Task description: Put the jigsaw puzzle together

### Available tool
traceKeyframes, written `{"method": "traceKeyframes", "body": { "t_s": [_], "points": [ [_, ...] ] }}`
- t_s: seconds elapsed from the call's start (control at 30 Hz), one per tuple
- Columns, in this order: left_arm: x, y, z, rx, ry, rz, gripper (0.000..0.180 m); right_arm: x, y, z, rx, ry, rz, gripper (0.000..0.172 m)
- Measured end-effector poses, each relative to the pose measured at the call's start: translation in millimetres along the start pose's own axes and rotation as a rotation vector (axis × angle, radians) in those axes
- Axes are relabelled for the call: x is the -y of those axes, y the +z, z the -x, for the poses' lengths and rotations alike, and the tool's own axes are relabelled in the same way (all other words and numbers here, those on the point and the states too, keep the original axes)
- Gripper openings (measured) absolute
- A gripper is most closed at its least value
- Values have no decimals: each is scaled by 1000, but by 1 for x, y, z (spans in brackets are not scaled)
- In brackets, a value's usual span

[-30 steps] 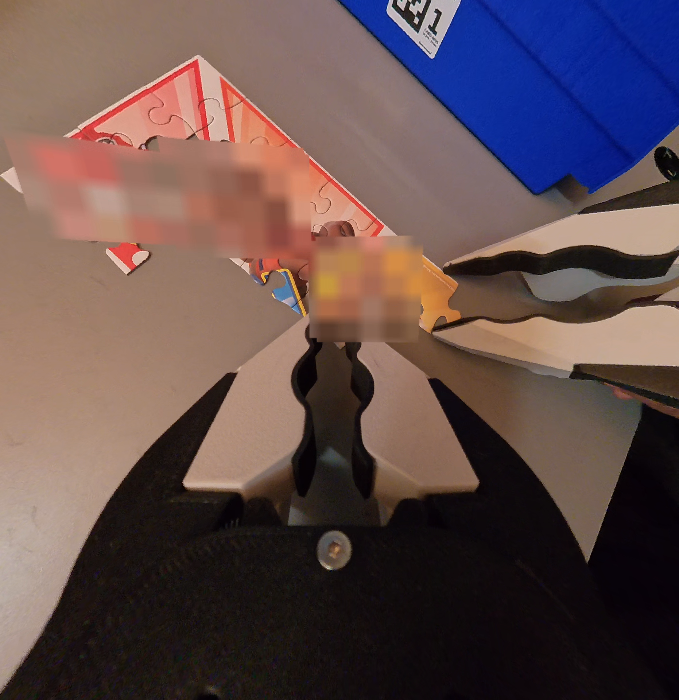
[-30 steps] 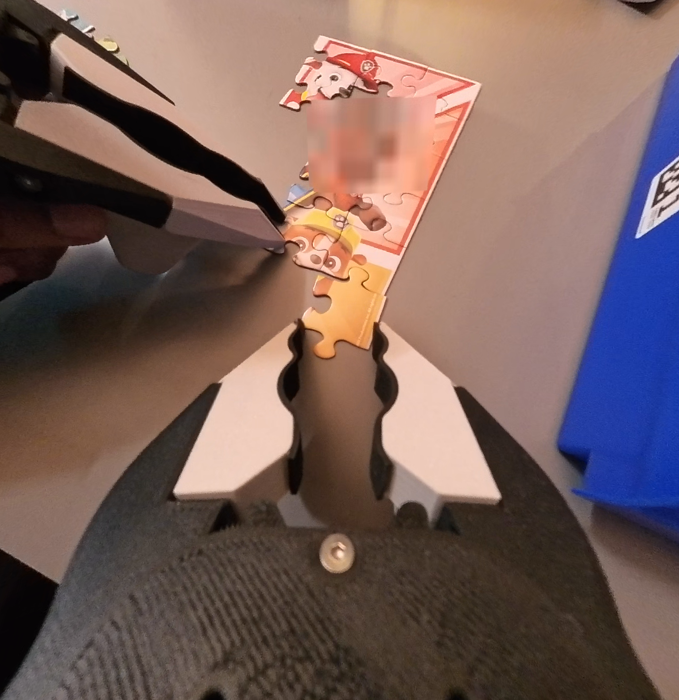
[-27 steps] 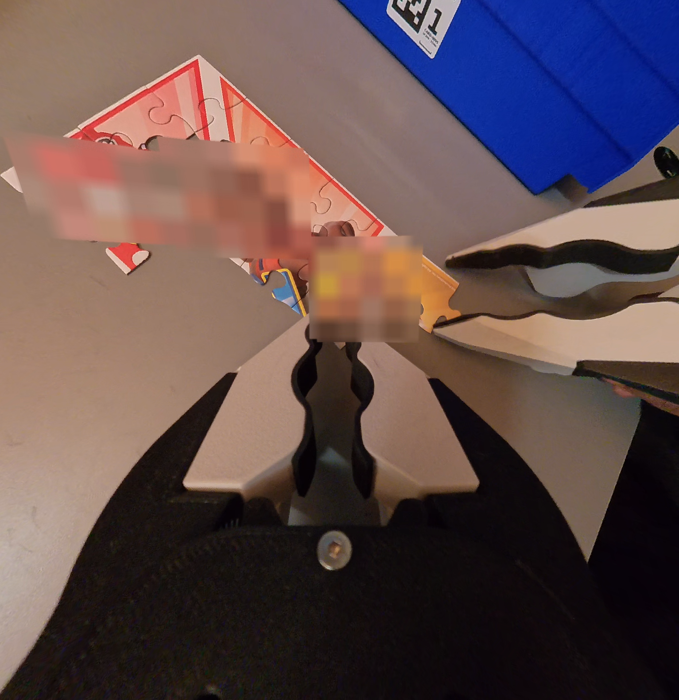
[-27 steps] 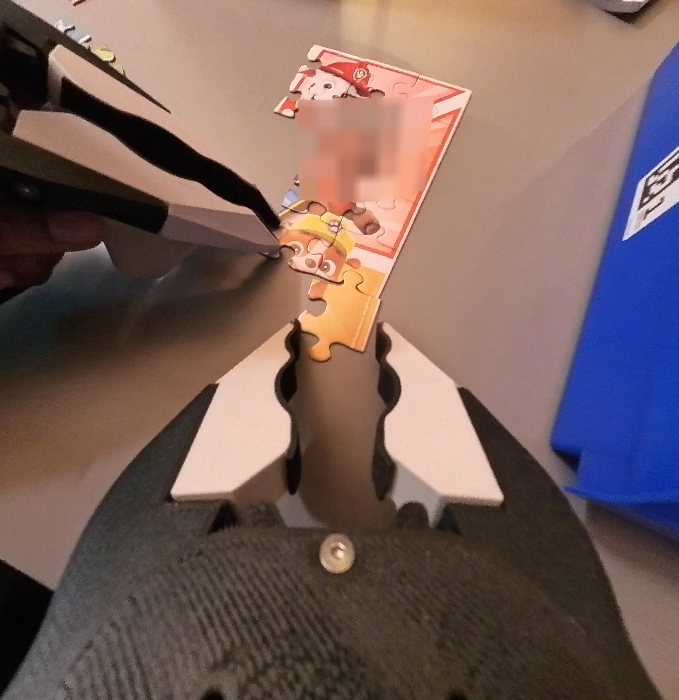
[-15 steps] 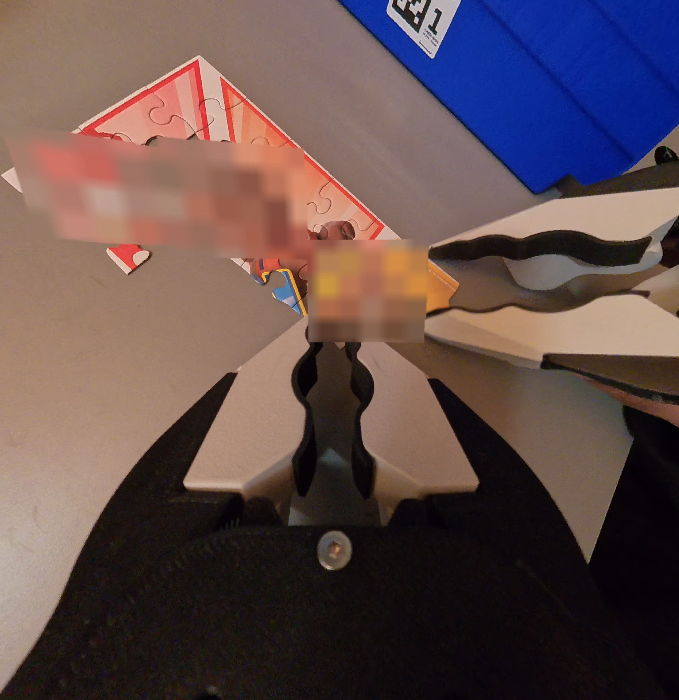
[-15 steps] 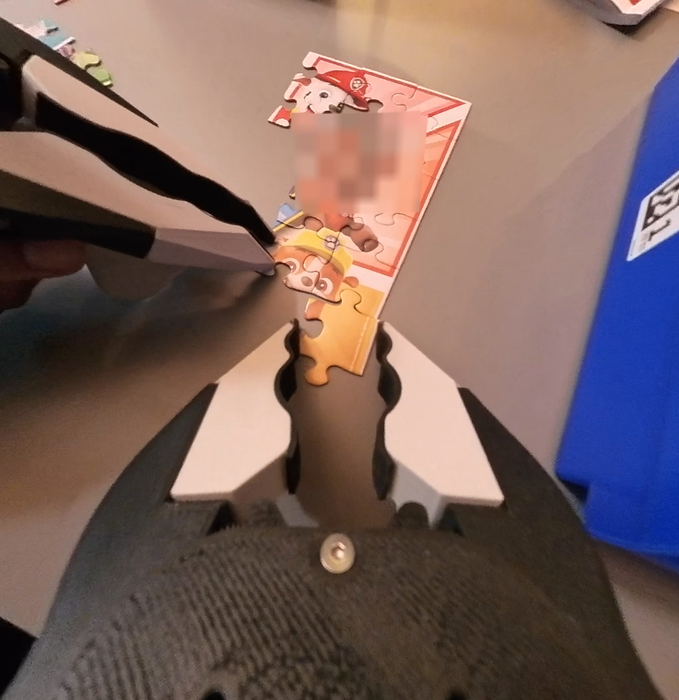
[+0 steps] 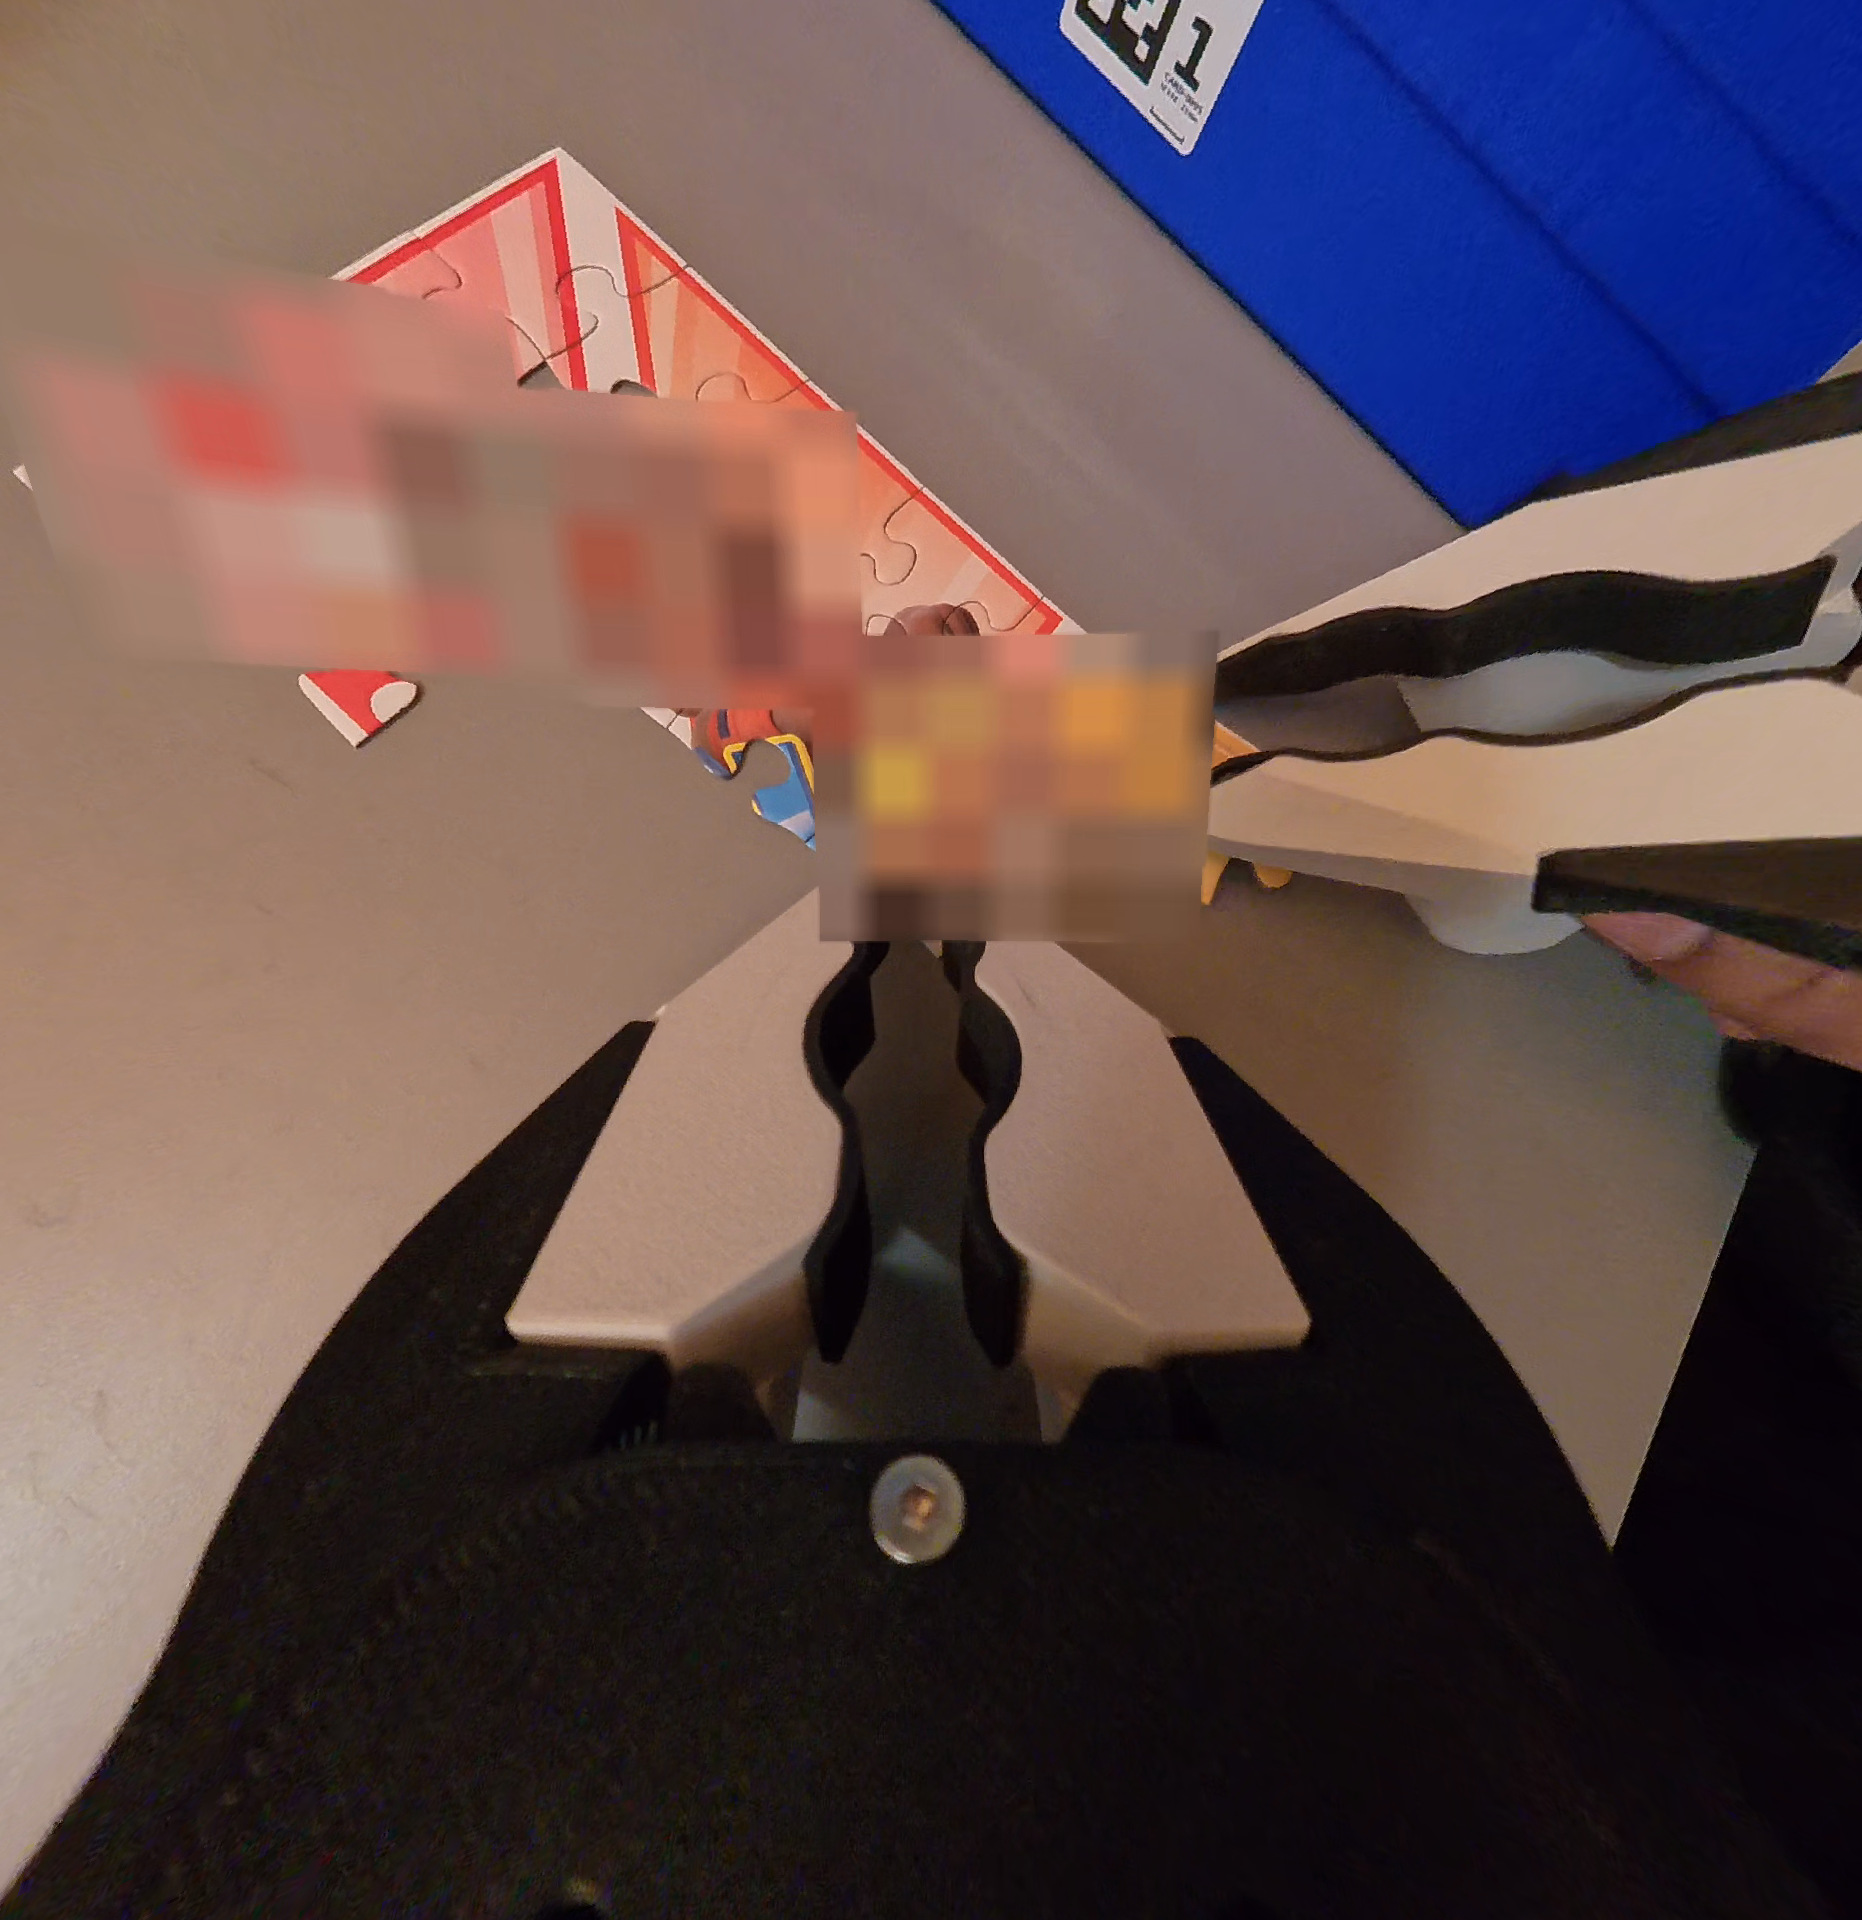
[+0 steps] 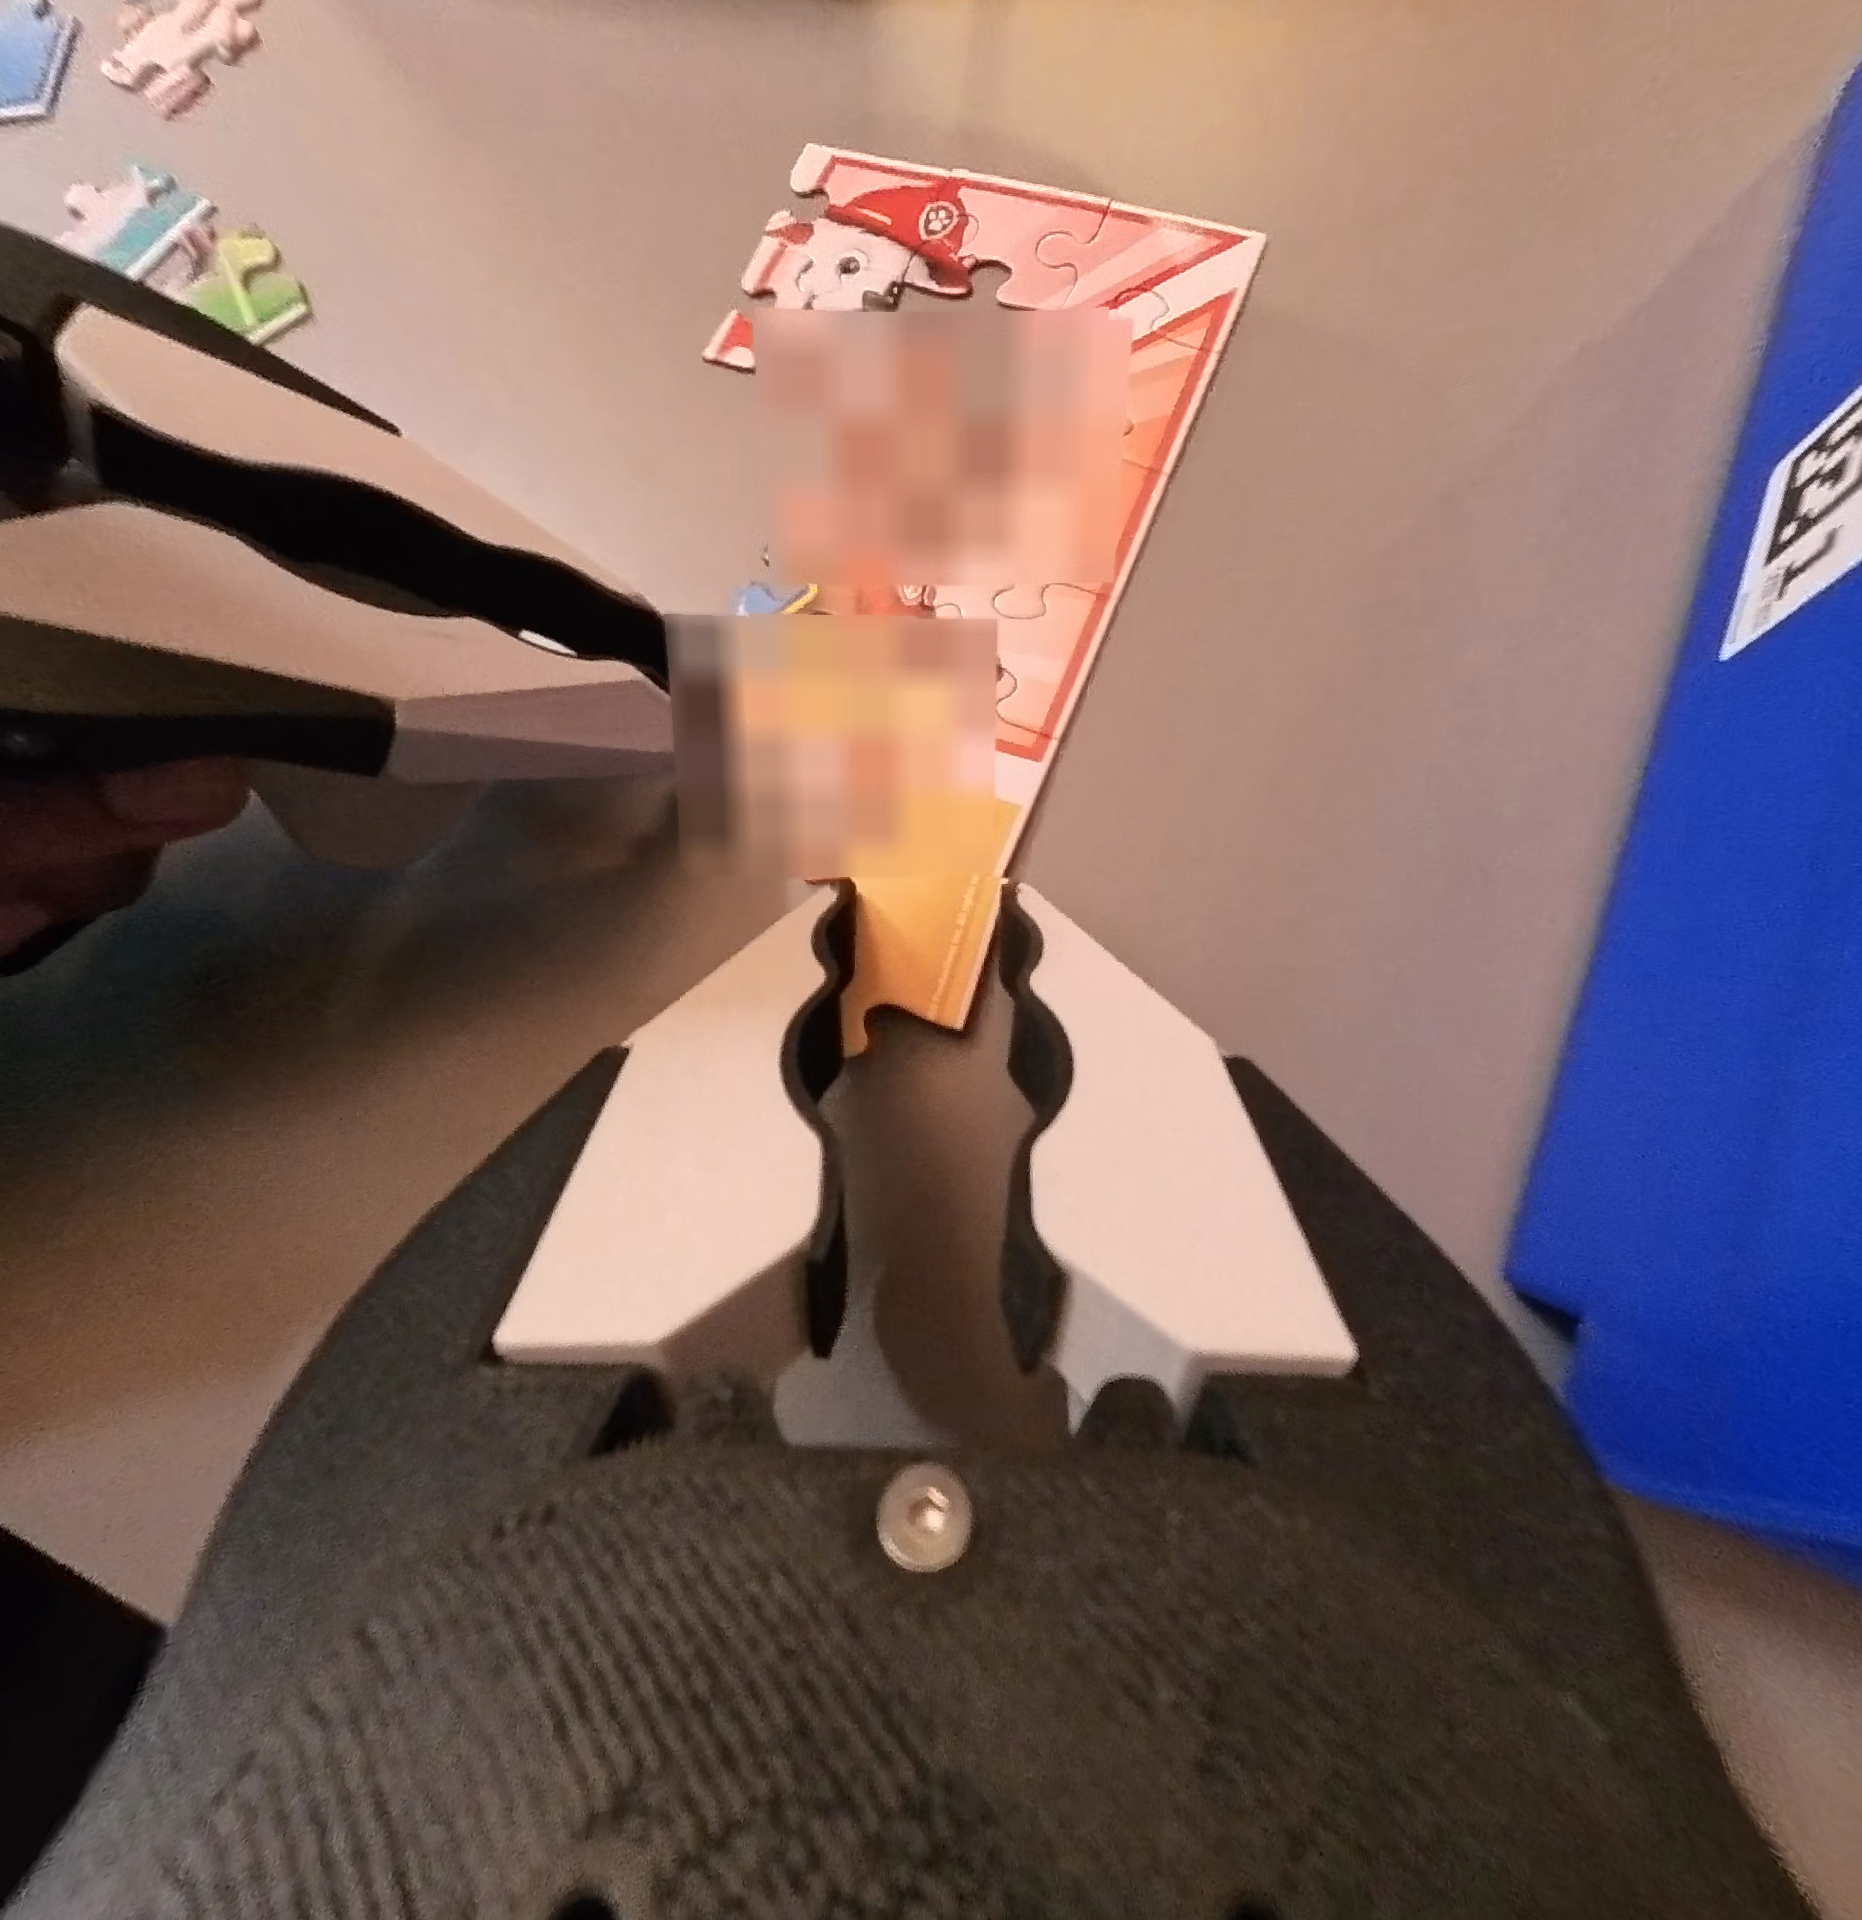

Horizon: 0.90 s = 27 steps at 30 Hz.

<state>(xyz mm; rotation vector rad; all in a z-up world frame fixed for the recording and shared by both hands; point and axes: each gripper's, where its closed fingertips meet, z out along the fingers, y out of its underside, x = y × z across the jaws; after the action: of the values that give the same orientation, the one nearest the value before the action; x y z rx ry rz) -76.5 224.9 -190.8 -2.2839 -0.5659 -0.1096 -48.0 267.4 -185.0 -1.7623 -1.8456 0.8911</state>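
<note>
**Two grippers at one puzzle corner**

1. Right gripper (image 8: 927, 904): jaws are clenched edge-on across the orange corner piece (image 8: 922, 956). One black pad sits against each side edge of the piece. Only the piece's near end, incl. its notched edge, lies between the pads; the rest runs fwd under a blurred patch. The piece lies flat on the grey table (image 8: 1374, 623) at the near corner of the part-built puzzle (image 8: 1145, 416). A side-edge grip probably suits thin card that sits flush on the surface and offers no top-and-bottom purchase.

2. Left gripper (image 7: 911, 951): comes in from the left at a low angle. Jaws are drawn nearly together, approx. closed. The tips end at the puzzle's left edge, just beside the orange piece, and are hidden by the blur. Whether they pinch card or only bear on it cannot be told. Judged from position, this gripper likely steadies the joined section.

3. Surroundings: a blue box (image 8: 1737, 935) with a printed marker stands to the right, well apart from the puzzle. Loose pieces (image 8: 210, 270) lie at far left. One small red piece (image 7: 361, 707) lies separate, near the puzzle's far end.
</note>
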Motion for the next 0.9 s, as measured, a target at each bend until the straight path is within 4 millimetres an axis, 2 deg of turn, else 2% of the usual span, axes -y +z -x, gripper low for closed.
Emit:
{"method": "traceKeyframes", "body": {
  "t_s": [0.17, 0.3, 0.33, 0.53, 0.63, 0.77, 0.9],
  "points": [
    [0, 0, 0, -2, 2, 4, 6, 8, -7, 1, 71, 81, -29, 26],
    [0, 0, -2, -9, -2, 6, 6, 4, -6, 0, 87, 95, -24, 26],
    [0, 0, -2, -10, -4, 7, 7, 1, -5, 0, 83, 89, -18, 18],
    [17, -3, -10, -23, 14, -45, 7, -6, -2, -1, 18, 24, -1, 20],
    [22, 4, -16, -41, 48, -31, 7, -1, -5, 5, 12, -23, -36, 21],
    [21, 19, -19, -62, 60, 8, 5, 6, -5, 19, 25, -120, -97, 26],
    [17, 22, -17, -51, 62, 19, 3, -5, 3, 17, -7, -165, -51, 27]
  ]
}}
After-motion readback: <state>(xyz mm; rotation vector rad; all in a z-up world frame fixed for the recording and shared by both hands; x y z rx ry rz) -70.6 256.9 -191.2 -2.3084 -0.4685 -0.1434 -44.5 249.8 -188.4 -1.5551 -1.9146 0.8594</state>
